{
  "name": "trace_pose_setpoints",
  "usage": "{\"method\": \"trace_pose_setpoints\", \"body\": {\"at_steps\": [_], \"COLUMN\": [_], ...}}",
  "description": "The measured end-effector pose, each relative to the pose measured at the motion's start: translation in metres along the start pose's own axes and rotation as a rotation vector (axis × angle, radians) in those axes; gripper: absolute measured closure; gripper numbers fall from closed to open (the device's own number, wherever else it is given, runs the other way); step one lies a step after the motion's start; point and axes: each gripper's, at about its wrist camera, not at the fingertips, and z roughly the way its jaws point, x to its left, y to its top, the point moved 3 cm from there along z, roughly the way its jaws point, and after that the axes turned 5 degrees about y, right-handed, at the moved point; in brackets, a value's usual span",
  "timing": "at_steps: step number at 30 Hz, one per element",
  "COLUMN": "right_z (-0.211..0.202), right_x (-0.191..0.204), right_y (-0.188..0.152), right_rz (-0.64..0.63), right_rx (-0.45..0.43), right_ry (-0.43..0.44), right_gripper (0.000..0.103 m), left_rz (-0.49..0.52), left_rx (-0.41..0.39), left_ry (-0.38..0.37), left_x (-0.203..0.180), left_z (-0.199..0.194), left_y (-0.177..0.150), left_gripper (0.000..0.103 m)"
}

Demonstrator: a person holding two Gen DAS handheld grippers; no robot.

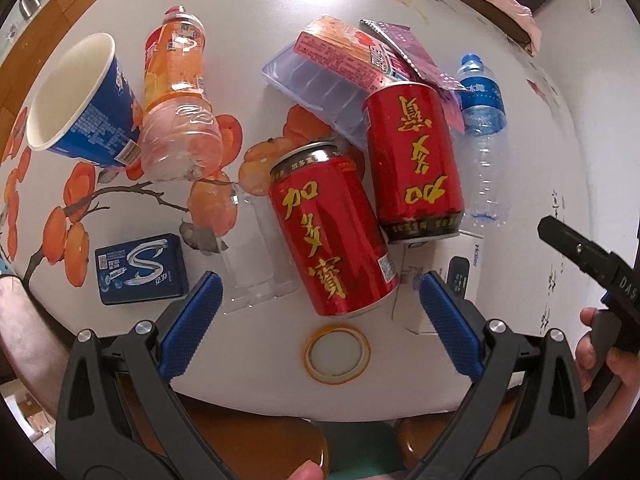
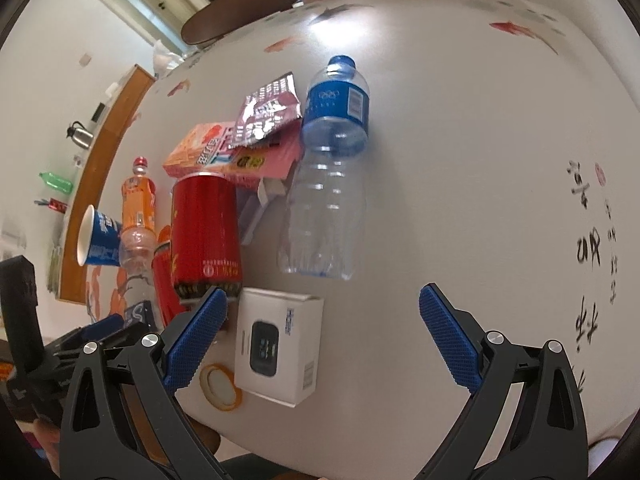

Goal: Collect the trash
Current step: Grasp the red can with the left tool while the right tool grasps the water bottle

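Observation:
Trash lies on a white round table (image 1: 320,8). In the left wrist view two red cans (image 1: 332,236) (image 1: 412,160) lie side by side, with an orange-label bottle (image 1: 176,92), a blue paper cup (image 1: 84,104), a clear water bottle (image 1: 482,128), a blue gum box (image 1: 140,268), a clear plastic cup (image 1: 256,256) and a tape ring (image 1: 338,354). My left gripper (image 1: 320,312) is open just short of the near can. My right gripper (image 2: 322,320) is open above a white box (image 2: 280,348), below the water bottle (image 2: 328,176).
A pink carton (image 1: 344,52), a clear tray (image 1: 320,92) and a purple wrapper (image 1: 404,44) pile behind the cans. The table's near edge runs under both grippers. A wooden counter (image 2: 100,168) stands to the left. The right gripper's body (image 1: 592,264) shows at the left view's right edge.

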Motion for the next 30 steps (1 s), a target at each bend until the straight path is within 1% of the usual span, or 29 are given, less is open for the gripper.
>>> {"method": "trace_pose_setpoints", "body": {"at_steps": [9,16,20,22,23,26,30], "right_z": [0.018,0.037,0.055,0.064,0.07,0.08,0.092], "right_x": [-0.002,-0.002,-0.007,-0.01,-0.013,-0.018,-0.018], "right_y": [0.018,0.038,0.049,0.054,0.056,0.062,0.068], "right_rz": [-0.045,-0.057,-0.028,-0.005,0.016,0.056,0.064], "right_rx": [0.053,0.088,0.117,0.134,0.151,0.167,0.19], "right_ry": [0.017,0.034,0.033,0.04,0.045,0.042,0.04], "right_gripper": [0.008,0.008,0.008,0.019,0.027,0.027,0.026], "left_rz": [-0.065,-0.125,-0.153,-0.185,-0.197,-0.217,-0.187], "left_rx": [0.005,0.036,0.062,0.093,0.102,0.13,0.118], "left_ry": [0.025,0.0,0.001,-0.021,-0.026,-0.04,0.003], "left_x": [0.005,0.008,0.009,0.011,0.011,0.009,0.002], "left_z": [0.003,0.017,0.032,0.044,0.048,0.058,0.062], "left_y": [0.007,0.015,0.02,0.022,0.023,0.024,0.03], "left_gripper": [0.007,0.007,0.008,0.011,0.013,0.013,0.013]}}
